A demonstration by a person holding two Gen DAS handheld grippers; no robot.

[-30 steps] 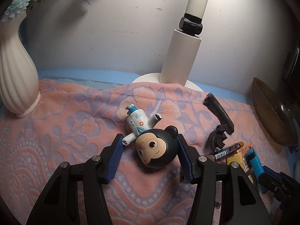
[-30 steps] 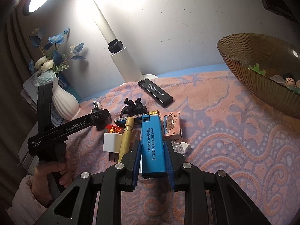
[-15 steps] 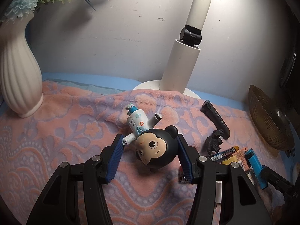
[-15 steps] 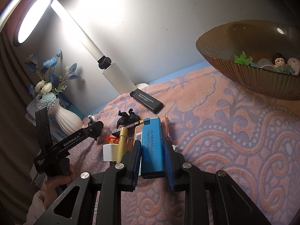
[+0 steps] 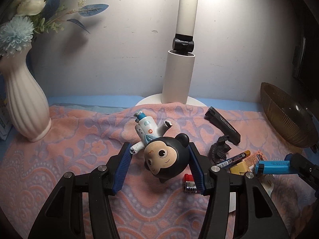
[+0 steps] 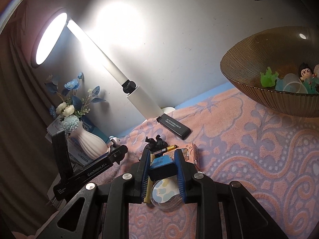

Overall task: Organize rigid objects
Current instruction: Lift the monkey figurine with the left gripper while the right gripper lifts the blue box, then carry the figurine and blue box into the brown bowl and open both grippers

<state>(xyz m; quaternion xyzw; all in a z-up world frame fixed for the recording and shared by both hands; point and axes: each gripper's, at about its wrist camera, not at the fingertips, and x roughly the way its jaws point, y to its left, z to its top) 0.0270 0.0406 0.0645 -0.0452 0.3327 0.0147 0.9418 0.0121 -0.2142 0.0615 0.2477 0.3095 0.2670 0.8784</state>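
Both grippers have lifted: left gripper (image 5: 159,167) clamps the monkey-head figurine (image 5: 166,157), right gripper (image 6: 162,169) the blue lighter (image 6: 161,166). Ahead, the bowl (image 6: 249,67) holds several toys; more clutter remains.

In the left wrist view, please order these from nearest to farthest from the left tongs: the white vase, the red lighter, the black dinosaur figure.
Measured from the left tongs:
1. Red lighter, right beside the right finger.
2. Black dinosaur figure, farther to the right.
3. White vase, far left by the wall.
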